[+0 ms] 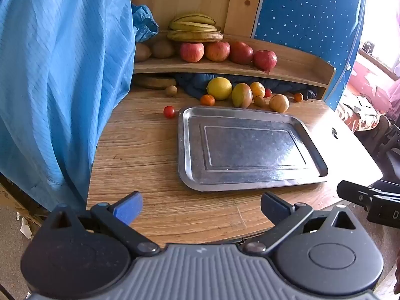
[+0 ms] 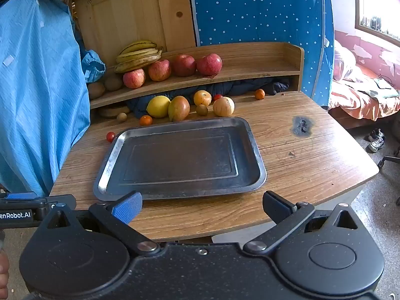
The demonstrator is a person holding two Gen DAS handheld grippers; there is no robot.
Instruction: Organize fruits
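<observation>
Both grippers' fingers point(image 1: 127, 210) spread wide, empty; tray point(image 2: 260, 172) ahead, fruits point(image 2: 158, 106) beyond.

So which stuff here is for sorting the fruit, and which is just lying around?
For the job:
- metal tray, empty
- loose fruit behind it: lemon, mango
- apples and bananas on the shelf
- both open grippers

Just lying about:
- blue cloth
- shoes
- bed
</observation>
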